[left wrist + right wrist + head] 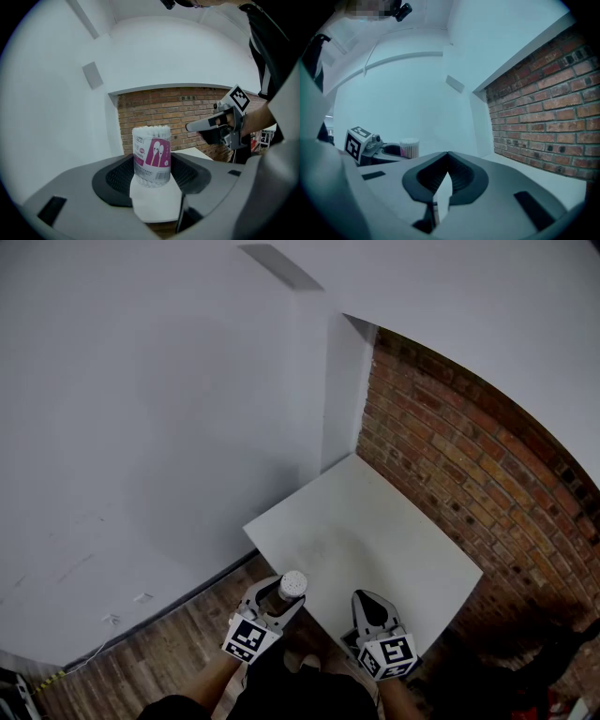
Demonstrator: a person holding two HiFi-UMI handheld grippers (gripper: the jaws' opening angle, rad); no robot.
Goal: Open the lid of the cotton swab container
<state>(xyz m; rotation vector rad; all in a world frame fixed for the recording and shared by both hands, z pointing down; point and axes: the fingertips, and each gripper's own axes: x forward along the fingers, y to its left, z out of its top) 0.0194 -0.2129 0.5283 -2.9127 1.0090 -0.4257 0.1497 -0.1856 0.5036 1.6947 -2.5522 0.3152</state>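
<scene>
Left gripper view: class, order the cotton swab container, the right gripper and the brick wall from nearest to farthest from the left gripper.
1. cotton swab container: centre, gripped by the left gripper.
2. right gripper: off to the right, in mid-air, shut.
3. brick wall: background, behind both.

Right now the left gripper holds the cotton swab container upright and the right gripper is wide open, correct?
One error: the right gripper is shut and empty, as the right gripper view shows. The left gripper does hold the cotton swab container upright.
</scene>
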